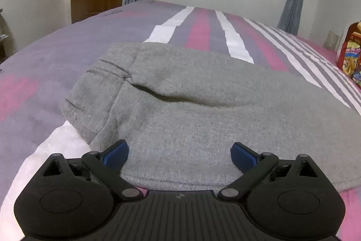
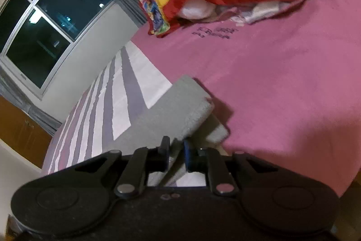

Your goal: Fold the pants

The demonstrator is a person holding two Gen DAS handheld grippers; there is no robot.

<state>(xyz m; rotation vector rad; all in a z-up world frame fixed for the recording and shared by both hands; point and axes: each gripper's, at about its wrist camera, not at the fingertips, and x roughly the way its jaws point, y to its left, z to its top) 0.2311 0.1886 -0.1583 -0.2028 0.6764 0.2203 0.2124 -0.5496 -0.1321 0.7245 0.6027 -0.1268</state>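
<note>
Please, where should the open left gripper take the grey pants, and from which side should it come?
Probably the near folded edge of the grey pants, between the open left gripper fingers. Come from the near side, low along the bedsheet: this edge lies straight and reachable, while the right gripper already pinches its end.

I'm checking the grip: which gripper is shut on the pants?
The right gripper: it pinches a fold of the gray pants. The left gripper is wide open over them.
</note>
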